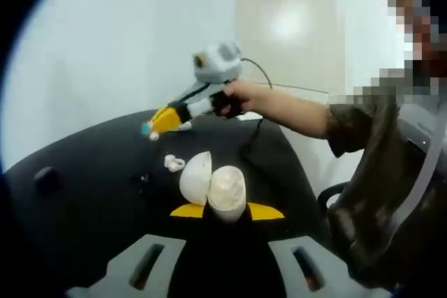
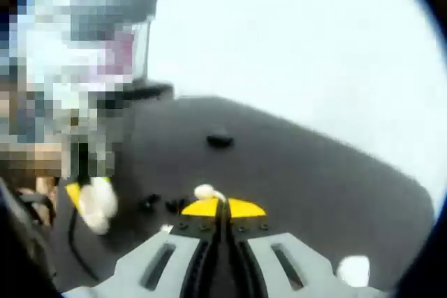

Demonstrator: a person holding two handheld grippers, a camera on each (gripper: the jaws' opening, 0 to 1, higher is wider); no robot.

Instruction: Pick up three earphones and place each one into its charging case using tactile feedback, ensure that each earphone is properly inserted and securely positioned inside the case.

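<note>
Two views, one moment. Left gripper view: the left gripper (image 1: 227, 211) has its yellow-tipped jaws closed on an open white charging case (image 1: 211, 188), lid swung aside and the cavity facing up and away from the camera. On the black table (image 1: 84, 186), just beyond the case, lies a loose white earphone (image 1: 173, 164). Farther back, the right gripper (image 1: 149, 128) comes in from the right in a person's hand (image 1: 234, 97), tilted down toward the table with a small pale object at its tip. A small dark object (image 1: 47, 176) sits well apart at the table's far left.

Right gripper view: the right gripper (image 2: 223, 209) shows its yellow tips pressed together, jaws closed, with a small white earphone (image 2: 206, 191) at their upper edge; whether it is pinched or lies just behind the tips cannot be told. The charging case (image 2: 96, 204) appears low at left, held on the left gripper's yellow tip (image 2: 73, 192), near but apart from the right jaws. The coming insertion, as a judgement, turns on carrying the earphone leftward to the case's cavity.
</note>
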